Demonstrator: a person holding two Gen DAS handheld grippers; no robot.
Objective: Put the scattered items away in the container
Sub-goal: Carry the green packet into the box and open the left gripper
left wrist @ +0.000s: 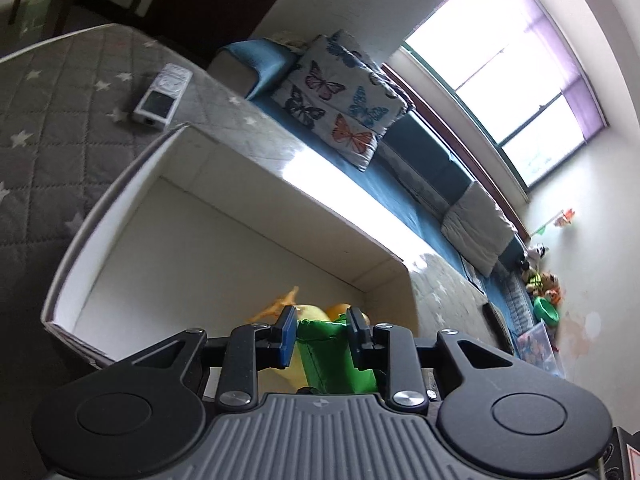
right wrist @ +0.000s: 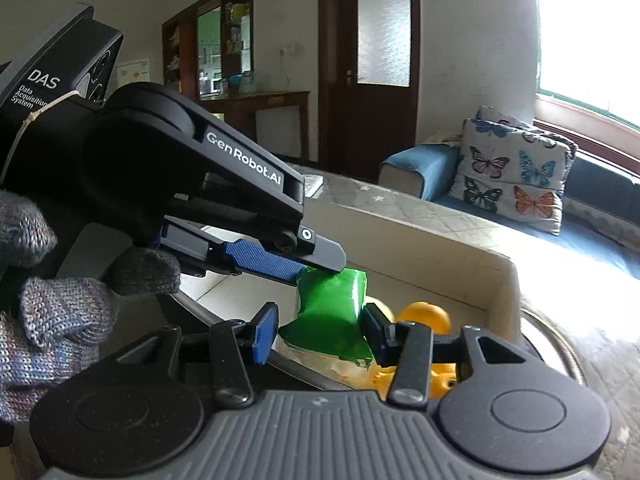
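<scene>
Clearly, glossy green packet (right wrist: 328, 312) hangs crumpled between left gripper (left wrist: 320, 334) fingers.

This was a home living room. A blue sofa (right wrist: 416, 172) carried a butterfly-print cushion (right wrist: 512, 172) beneath a large window (left wrist: 516, 80), and soft toys (left wrist: 544, 280) sat piled at its far end. A dark wooden door (right wrist: 372, 68) and a glass-fronted cabinet (right wrist: 224, 40) lined the back wall.

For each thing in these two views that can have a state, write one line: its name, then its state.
Left tongs: shut on green packet.
Right tongs: open around green packet.
Green packet: held above white box.
White box: open-topped, holding yellow and orange toys.
Door: closed.
</scene>
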